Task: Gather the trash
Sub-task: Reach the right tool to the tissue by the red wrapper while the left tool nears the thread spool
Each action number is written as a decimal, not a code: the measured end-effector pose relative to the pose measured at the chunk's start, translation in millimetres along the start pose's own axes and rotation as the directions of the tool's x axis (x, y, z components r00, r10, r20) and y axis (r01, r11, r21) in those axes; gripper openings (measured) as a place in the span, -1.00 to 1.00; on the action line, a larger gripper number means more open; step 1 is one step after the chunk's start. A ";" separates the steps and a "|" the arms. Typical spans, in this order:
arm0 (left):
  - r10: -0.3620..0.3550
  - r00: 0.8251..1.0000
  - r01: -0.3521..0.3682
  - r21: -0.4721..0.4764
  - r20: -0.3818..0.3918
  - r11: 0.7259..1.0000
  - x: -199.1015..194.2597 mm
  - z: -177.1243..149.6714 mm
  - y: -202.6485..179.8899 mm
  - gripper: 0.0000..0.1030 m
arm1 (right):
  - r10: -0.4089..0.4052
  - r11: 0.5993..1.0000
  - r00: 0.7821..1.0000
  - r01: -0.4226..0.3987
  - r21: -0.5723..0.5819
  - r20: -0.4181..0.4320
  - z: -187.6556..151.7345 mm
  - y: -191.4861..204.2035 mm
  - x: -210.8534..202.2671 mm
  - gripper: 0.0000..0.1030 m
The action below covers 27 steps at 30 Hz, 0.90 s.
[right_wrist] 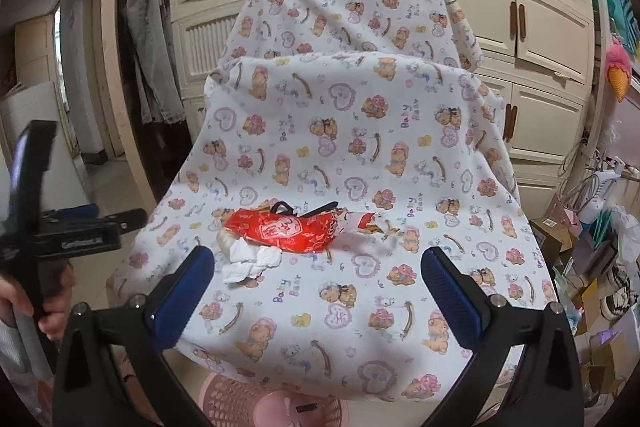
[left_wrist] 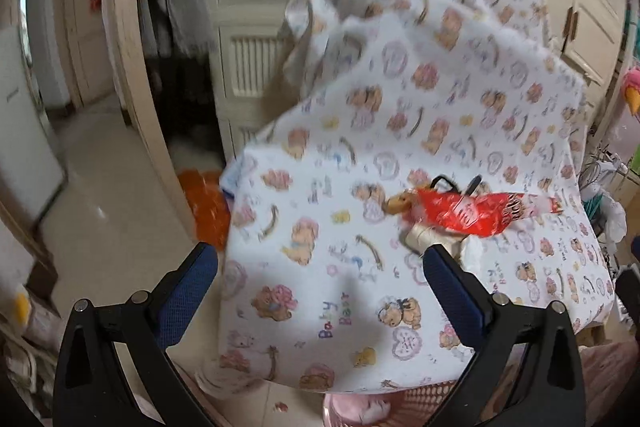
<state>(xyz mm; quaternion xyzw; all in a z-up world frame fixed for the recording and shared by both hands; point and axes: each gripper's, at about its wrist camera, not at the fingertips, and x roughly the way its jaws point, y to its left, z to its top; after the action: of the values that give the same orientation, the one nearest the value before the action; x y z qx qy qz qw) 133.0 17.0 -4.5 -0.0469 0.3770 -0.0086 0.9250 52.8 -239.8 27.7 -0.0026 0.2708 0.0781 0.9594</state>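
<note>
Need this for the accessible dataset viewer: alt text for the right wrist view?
A red wrapper and crumpled white tissue lie on a chair draped in bear-print cloth, framed by the open right gripper and its blue fingers. A pink basket sits below; the left gripper shows at the left edge.

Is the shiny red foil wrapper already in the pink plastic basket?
No, the shiny red foil wrapper lies on the bear-print cloth, while the pink plastic basket sits below the cloth's front edge.
</note>
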 end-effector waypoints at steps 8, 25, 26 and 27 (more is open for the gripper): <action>-0.036 0.999 0.035 -0.032 -0.036 0.999 10.5 2.5 2.6 0.95 | 0.069 0.998 0.994 -0.069 0.014 -0.081 -3.9 10.1 32.5 1.00; -0.016 0.993 0.009 -0.061 -0.113 0.998 33.2 1.5 5.6 0.75 | 0.123 0.992 0.960 -0.122 0.022 -0.253 -13.9 45.0 150.7 0.07; -0.017 0.993 0.011 -0.056 -0.114 0.998 33.7 1.1 3.9 0.75 | 0.124 0.992 0.961 -0.125 0.012 -0.246 -13.2 44.4 150.1 -0.07; -0.016 0.993 0.011 -0.047 -0.113 0.999 34.0 0.3 1.6 0.75 | 0.128 0.991 0.959 -0.132 0.000 -0.252 -12.4 43.9 149.9 -0.50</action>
<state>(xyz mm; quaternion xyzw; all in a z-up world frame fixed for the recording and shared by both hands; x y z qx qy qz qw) 157.5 16.9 -28.1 -0.0701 0.4288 -0.0087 0.9006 165.9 -174.8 -59.2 -0.0027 0.3890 0.1421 0.9102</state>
